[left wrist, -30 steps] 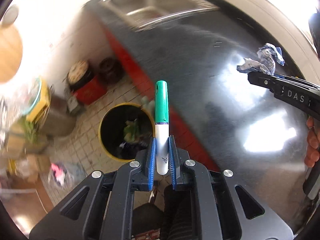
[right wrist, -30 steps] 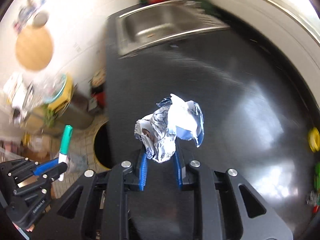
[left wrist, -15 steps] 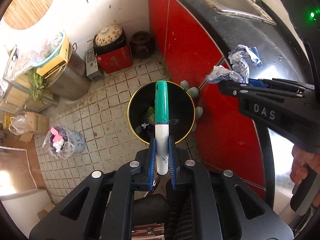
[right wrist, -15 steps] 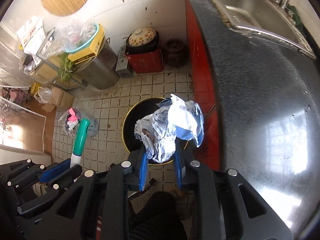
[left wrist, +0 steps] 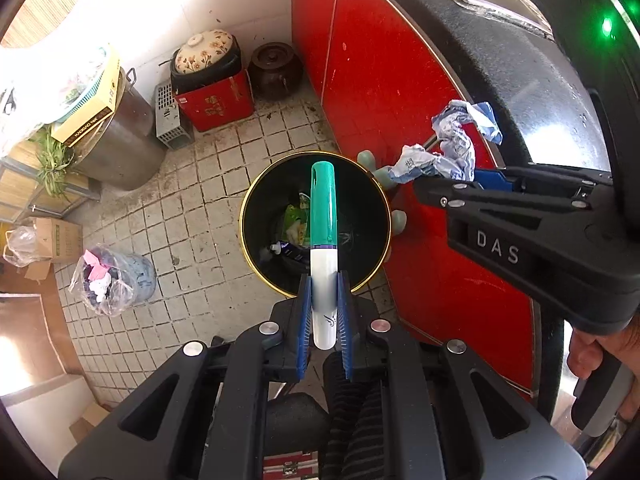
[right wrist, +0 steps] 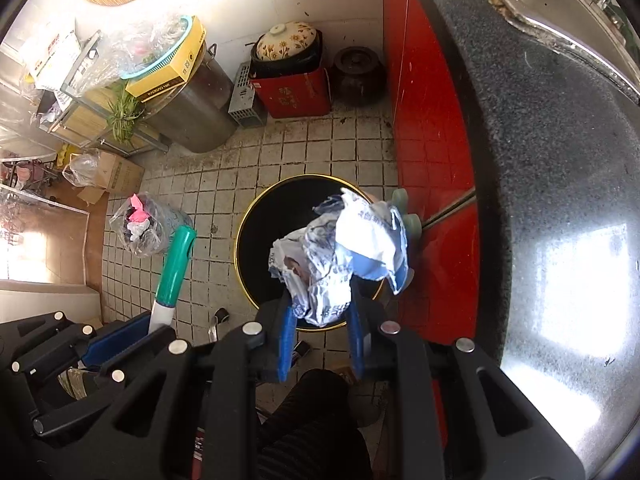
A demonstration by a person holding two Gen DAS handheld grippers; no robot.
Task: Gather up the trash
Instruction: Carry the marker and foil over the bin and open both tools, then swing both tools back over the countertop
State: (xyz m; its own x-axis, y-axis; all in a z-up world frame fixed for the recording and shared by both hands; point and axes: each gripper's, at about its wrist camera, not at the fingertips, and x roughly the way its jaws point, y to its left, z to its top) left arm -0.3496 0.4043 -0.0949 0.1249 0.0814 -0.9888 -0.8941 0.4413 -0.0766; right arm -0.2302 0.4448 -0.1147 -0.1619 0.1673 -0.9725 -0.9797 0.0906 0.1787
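Fingers point(left wrist: 305, 312) of the left gripper point(left wrist: 324, 312) are pinching a green-capped marker point(left wrist: 323, 216) above the bin point(left wrist: 256, 184) while the right gripper point(right wrist: 322, 334) is clamping crumpled paper point(right wrist: 340, 248), so releasing both is looking due next.

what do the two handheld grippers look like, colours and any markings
Both the left gripper and the right gripper are matte black plastic with angular linkage arms, silver round pivot bolts and blue ribbed finger pads. The right one's side carries raised letters "DAS", and a green light glows above it.

marker point(left wrist: 323, 216): smooth glossy plastic
wrapper point(right wrist: 344, 252): crumpled printed paper or foil
desk point(right wrist: 560, 184): polished speckled stone
floor point(right wrist: 248, 168): matt, grimy tiles
claw pads point(left wrist: 305, 320): ribbed blue
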